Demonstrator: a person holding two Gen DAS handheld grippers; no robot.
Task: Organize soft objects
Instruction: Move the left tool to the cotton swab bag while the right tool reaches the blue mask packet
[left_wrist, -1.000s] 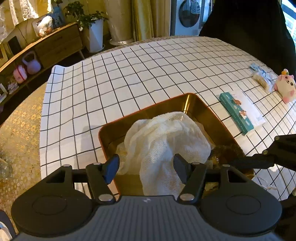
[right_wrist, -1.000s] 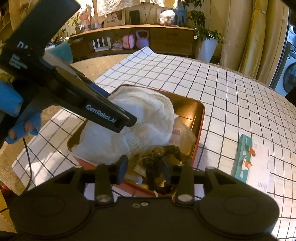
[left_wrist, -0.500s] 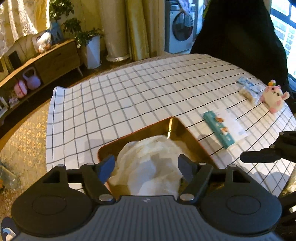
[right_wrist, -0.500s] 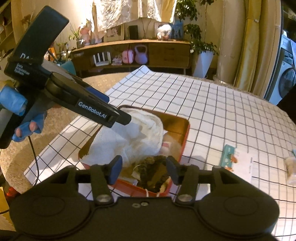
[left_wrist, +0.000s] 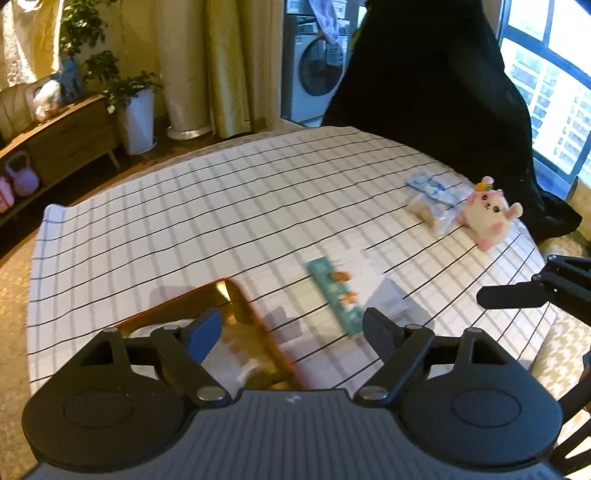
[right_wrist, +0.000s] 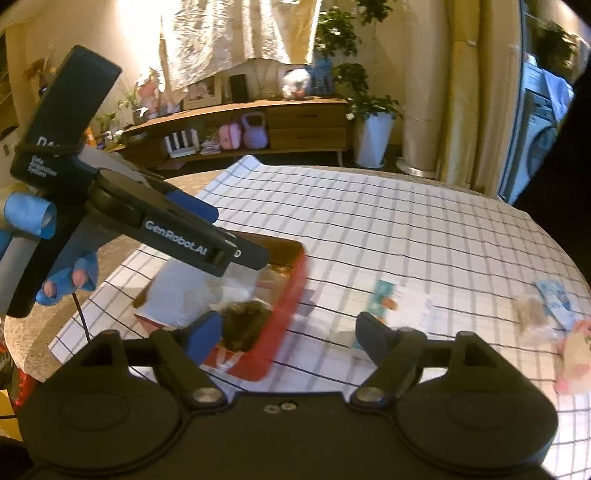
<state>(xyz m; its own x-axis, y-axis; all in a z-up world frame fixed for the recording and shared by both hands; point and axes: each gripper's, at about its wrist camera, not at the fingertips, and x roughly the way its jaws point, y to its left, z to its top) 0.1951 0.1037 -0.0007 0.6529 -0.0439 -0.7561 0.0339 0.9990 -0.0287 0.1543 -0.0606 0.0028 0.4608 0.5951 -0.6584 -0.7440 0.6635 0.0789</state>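
- Left gripper (left_wrist: 291, 330), right gripper (right_wrist: 288, 332): lifted off tray (right_wrist: 291, 291); jaws spread wide, empty.
- White cloth (right_wrist: 181, 291): deposited in tray.
- Plush toy (left_wrist: 487, 216): still on counter (left_wrist: 221, 206), likely next.

Your left gripper (left_wrist: 293, 330) body hides near half of red-rimmed gold metal tray (left_wrist: 242, 306); white gauzy cloth (left_wrist: 159, 329) shows only as sliver behind left finger. In right wrist view, motion blur smears tray rim (right_wrist: 291, 295), dark fuzzy bundle (right_wrist: 243, 325) and teal rectangular packet (right_wrist: 382, 299); print unreadable. Pink plush toy (right_wrist: 574, 363) blurred there, cut by fisheye edge. Clear plastic bag with beige contents (left_wrist: 430, 214) too blurred to identify. Your right gripper (left_wrist: 517, 291) cut off by left view's frame edge; opening can't be judged there.
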